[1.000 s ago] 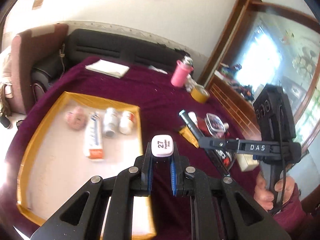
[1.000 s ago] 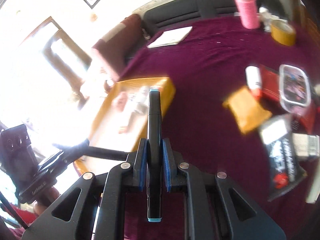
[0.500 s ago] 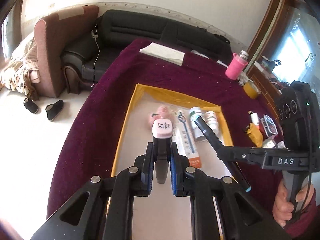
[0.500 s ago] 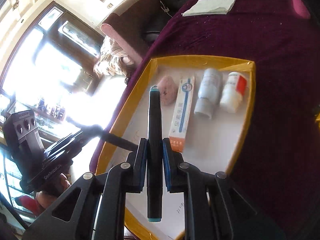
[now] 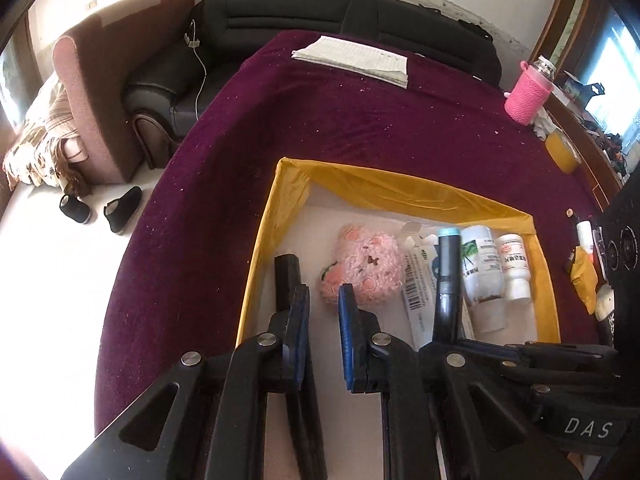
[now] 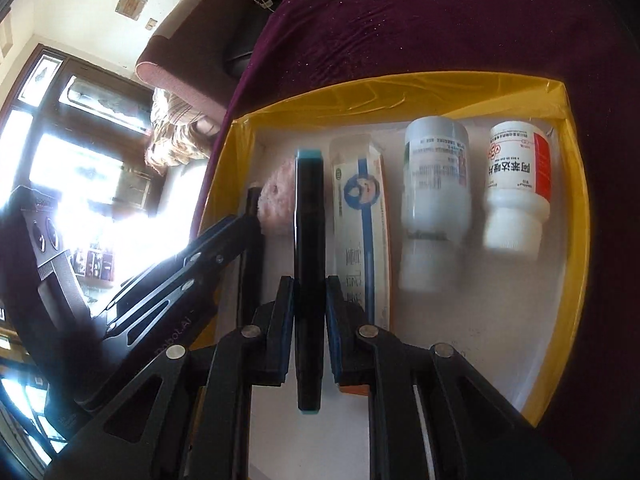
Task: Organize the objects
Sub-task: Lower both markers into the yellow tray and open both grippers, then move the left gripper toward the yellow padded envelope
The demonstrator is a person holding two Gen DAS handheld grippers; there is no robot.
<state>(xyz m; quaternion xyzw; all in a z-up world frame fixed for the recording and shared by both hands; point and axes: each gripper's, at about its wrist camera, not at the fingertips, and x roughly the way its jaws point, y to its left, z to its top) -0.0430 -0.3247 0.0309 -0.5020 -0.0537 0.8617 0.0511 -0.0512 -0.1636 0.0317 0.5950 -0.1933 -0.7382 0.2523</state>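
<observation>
Swinging both hands in from the cluttered side of the table, we now hover low over the tray [image 5: 400, 188]. The left gripper [image 5: 324, 332] has lost its load: its pads sit close together with only a narrow bare gap. The black marker [image 5: 287, 276] they pinched half a second ago lies along the outside of the left finger, inside the tray beside the toy [image 5: 368, 264]. We cannot tell whether it rests flat. The right gripper [image 6: 310, 320] stays clamped on the teal marker [image 6: 308, 208], poised between the toy and the tube [image 6: 360, 208]. We judge one marker delivered and the other ready to be set down.
</observation>
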